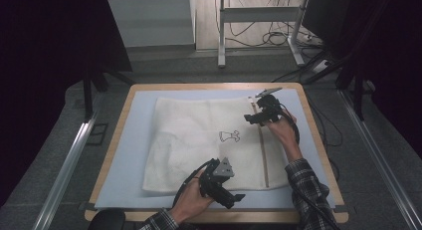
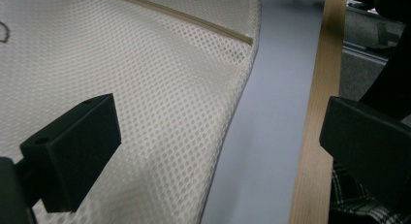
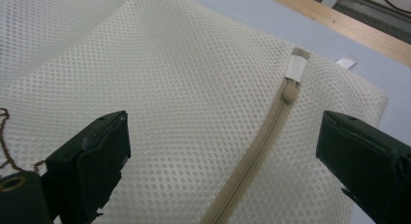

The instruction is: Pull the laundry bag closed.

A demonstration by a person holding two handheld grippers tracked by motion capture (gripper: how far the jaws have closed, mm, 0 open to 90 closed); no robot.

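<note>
Dim, dark-cornered high view; bright, even, shadowless gripper views, mesh sharp.

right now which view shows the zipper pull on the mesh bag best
The right gripper view: the zipper pull sits close and sharp between the open jaws, at the zipper's far end. The high view shows the zipper as a thin tan line, the pull too small to tell. The left gripper view shows a stretch of zipper.

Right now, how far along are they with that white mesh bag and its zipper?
Done so far: the mesh bag lies spread flat on the blue mat, its zipper looking shut, slider at the far end. In hand: the right gripper hovers open over that end; the left gripper hovers open above the near corner. Neither grips anything. Left, probably: pinning the bag, grasping the slider and pulling it.
</note>
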